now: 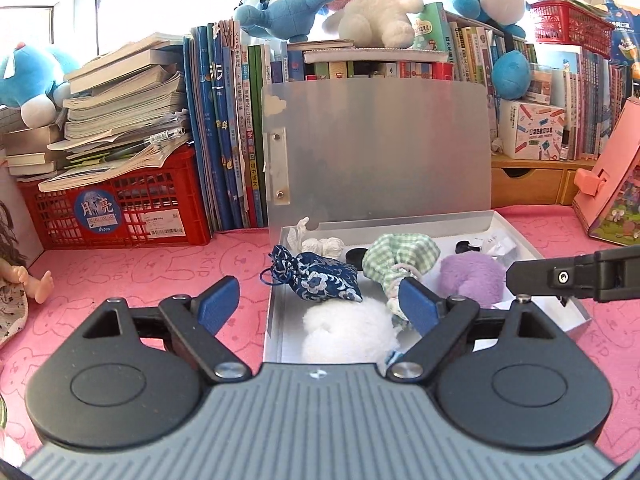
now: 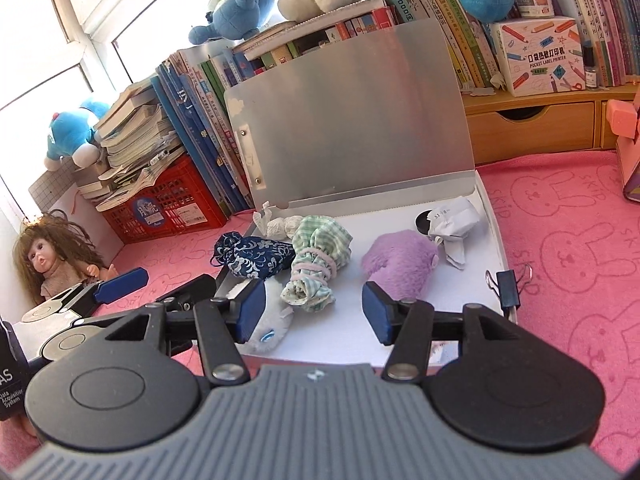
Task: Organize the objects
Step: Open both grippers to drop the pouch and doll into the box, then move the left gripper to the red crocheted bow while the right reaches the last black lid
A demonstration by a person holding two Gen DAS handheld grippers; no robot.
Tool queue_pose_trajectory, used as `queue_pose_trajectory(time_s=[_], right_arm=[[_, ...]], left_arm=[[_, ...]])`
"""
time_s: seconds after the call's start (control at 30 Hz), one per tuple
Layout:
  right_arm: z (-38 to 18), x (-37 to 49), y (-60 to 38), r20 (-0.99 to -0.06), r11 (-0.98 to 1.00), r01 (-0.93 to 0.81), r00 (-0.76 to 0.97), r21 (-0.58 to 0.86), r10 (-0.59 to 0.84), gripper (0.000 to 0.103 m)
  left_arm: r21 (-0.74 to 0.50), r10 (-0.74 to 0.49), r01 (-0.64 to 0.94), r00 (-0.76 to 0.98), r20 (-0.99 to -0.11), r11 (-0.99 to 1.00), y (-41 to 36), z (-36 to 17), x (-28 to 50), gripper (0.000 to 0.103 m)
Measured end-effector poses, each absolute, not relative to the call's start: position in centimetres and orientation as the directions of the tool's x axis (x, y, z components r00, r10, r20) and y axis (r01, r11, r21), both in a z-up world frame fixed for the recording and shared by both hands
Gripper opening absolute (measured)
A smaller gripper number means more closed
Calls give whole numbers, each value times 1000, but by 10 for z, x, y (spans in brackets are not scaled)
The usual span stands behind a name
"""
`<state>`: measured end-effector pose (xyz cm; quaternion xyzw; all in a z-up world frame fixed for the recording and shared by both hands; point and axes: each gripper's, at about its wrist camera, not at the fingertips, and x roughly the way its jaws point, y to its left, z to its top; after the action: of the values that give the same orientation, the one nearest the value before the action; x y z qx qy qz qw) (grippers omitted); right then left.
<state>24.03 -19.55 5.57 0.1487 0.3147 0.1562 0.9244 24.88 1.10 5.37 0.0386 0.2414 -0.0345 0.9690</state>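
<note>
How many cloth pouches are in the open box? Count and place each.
2. The navy floral pouch lies at the left edge of the box; the green checked pouch lies beside it, nearer the middle. Others may hide under the purple plush.

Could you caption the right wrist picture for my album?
Open tongs hover over a white box holding pouches and plush toys.

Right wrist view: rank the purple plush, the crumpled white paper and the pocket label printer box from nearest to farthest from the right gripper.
1. Purple plush: in the open box, just beyond the right gripper, by its right finger.
2. Crumpled white paper: deeper in the box, at its back right corner.
3. Pocket label printer box: on the wooden drawer unit, behind the open lid.
</note>
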Motion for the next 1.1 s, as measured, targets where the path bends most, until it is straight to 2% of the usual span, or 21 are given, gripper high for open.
queue_pose_trajectory(time_s=[0.33,0.73,1.1], right_arm=[[70,165,-209,-482,915,-250,789,317,382,73],[62,92,-225,-452,933,-279,819,226,355,79],[30,31,-236,-454,974,-213,862,82,227,85]], left_arm=[[-1,-131,148,875,-465,989,6,55,185,92],[-1,-155,178,857,-492,984,-2,26,143,93],[19,-161,197,848,-504,980,-2,-1,123,95]])
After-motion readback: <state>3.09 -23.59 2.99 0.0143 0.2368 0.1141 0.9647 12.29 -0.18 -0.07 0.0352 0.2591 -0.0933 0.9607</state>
